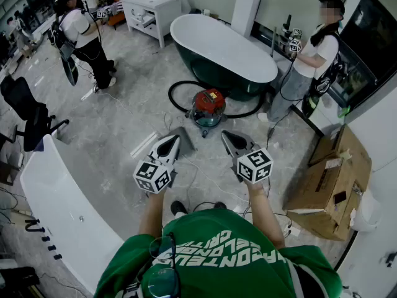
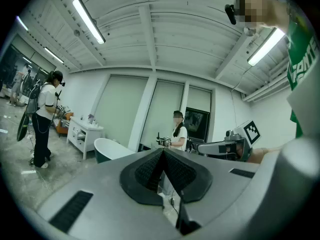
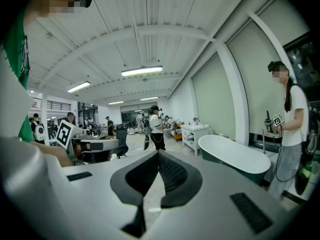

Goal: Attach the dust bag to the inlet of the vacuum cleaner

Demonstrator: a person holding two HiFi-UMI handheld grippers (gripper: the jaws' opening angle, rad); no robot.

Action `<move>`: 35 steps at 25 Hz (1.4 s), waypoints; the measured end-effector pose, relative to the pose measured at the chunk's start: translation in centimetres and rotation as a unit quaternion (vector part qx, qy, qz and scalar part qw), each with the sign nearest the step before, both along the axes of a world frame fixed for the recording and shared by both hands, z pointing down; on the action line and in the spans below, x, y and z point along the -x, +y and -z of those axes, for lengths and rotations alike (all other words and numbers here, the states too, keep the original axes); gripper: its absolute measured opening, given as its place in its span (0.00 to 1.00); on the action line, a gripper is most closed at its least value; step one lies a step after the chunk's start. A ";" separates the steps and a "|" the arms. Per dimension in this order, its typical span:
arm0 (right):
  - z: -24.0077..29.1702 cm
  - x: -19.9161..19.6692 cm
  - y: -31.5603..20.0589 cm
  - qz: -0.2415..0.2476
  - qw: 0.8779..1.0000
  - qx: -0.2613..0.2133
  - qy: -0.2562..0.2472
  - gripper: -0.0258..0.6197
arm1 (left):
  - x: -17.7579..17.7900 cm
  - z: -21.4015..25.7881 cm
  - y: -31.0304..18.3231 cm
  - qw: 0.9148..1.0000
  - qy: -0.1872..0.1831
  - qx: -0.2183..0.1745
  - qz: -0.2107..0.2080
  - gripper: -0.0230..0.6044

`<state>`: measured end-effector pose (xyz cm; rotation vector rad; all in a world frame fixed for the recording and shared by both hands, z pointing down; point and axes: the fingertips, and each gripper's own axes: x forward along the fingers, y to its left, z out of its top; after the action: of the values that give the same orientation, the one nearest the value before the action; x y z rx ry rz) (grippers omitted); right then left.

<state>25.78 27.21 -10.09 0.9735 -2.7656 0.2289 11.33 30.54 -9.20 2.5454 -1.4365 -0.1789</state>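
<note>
Red vacuum cleaner (image 1: pixel 208 106) on the floor, just beside green bathtub (image 1: pixel 223 45), black hose (image 1: pixel 172 95) looped around it. Left tool (image 1: pixel 176 140) and right tool (image 1: pixel 227 135) held near the vacuum cleaner, not touching it, jaws pressed together, nothing gripped.

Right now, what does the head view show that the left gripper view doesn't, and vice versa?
Only the head view shows the red vacuum cleaner and the cardboard boxes. Only the left gripper view shows the ceiling with its strip lights. Both show the bathtub, the white cabinet and the person standing beside the tub.
</note>
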 end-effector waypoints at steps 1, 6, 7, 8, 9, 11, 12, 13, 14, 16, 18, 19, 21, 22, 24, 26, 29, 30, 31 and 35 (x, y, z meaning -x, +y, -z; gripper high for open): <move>-0.1 0.3 0.1 0.000 1.000 0.001 0.001 0.05 | 0.2 -0.1 0.1 1.000 0.000 -0.001 0.000 0.04; -0.4 1.3 0.4 0.000 1.000 0.007 0.003 0.05 | 1.4 -0.3 0.3 1.000 0.007 -0.002 0.000 0.04; -0.4 1.7 0.4 0.000 1.000 0.007 0.003 0.05 | 1.7 -0.2 0.2 1.000 0.008 -0.002 0.000 0.04; -0.5 2.0 0.4 0.000 1.000 0.007 0.004 0.05 | 2.1 -0.3 0.2 1.000 0.008 -0.002 0.000 0.04; -0.6 2.4 0.4 0.000 1.000 0.008 0.005 0.05 | 2.5 -0.4 0.2 1.000 0.009 -0.002 -0.001 0.04; -0.9 3.2 0.4 -0.002 1.000 0.009 0.007 0.05 | 3.3 -0.7 0.3 1.000 0.010 -0.001 -0.002 0.04; -1.1 3.6 0.5 -0.003 1.000 0.010 0.008 0.05 | 3.7 -0.9 0.4 1.000 0.011 -0.001 -0.002 0.04; -1.3 4.0 0.5 -0.004 1.000 0.011 0.008 0.05 | 4.2 -1.1 0.5 1.000 0.011 0.000 -0.003 0.04; -1.4 4.5 0.5 -0.006 1.000 0.012 0.008 0.05 | 4.7 -1.4 0.5 1.000 0.011 0.000 -0.003 0.04; -1.5 5.7 0.6 -0.007 1.000 0.009 0.008 0.05 | 6.2 -1.7 0.6 1.000 0.012 0.002 -0.003 0.04; -1.5 7.1 0.5 -0.012 1.000 0.005 0.009 0.05 | 8.1 -2.1 0.5 1.000 0.015 0.004 -0.002 0.04; -1.6 7.8 0.4 -0.018 1.000 0.005 0.009 0.05 | 9.0 -2.2 0.4 1.000 0.016 0.006 -0.003 0.04; -1.9 8.8 0.4 -0.029 1.000 0.008 0.009 0.05 | 10.4 -2.5 0.4 1.000 0.014 0.008 -0.009 0.04; -2.0 9.2 0.4 -0.032 0.999 0.010 0.011 0.05 | 10.9 -2.7 0.3 1.000 0.012 0.009 -0.013 0.04; -2.4 9.9 0.4 -0.035 0.999 0.010 0.017 0.05 | 11.8 -3.1 0.0 1.000 0.006 0.010 -0.021 0.04; -2.9 10.5 0.4 -0.037 0.999 0.012 0.025 0.05 | 12.5 -3.5 -0.5 1.000 0.002 0.012 -0.028 0.04; -3.8 11.2 0.2 -0.040 0.998 0.018 0.035 0.05 | 13.5 -4.0 -1.6 0.999 0.003 0.014 -0.031 0.04; -4.1 11.4 -0.1 -0.041 0.998 0.020 0.037 0.05 | 13.7 -4.2 -2.1 0.999 0.004 0.013 -0.031 0.04; -4.3 11.4 -0.5 -0.041 0.998 0.022 0.039 0.05 | 13.8 -4.3 -2.7 0.999 0.004 0.013 -0.031 0.04; -5.2 11.3 -3.3 -0.040 0.998 0.024 0.038 0.05 | 13.0 -5.2 -5.3 0.999 0.001 0.012 -0.038 0.04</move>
<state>14.47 23.91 -4.88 1.0589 -2.6437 0.2633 -1.71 25.27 -4.03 2.5741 -1.3293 -0.1505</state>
